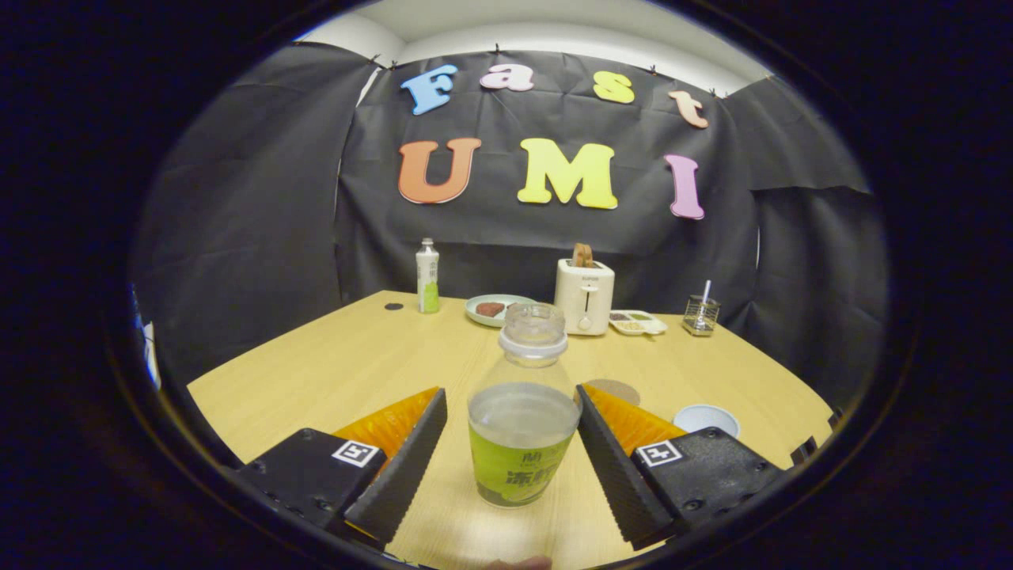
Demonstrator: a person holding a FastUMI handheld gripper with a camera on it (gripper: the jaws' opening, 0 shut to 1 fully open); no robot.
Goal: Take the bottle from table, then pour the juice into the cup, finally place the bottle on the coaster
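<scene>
We hold the tool point(512, 439) spread around the bottle point(523, 418), upright on the bench point(332, 364); closing squarely on its labelled body should prevent slipping before lifting.

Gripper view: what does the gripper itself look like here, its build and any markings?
The gripper has two wedge-shaped fingers with ridged inner faces. Each sits on a black block fastened with screws and carries a square black-and-white marker on top. No cables visible.
</scene>
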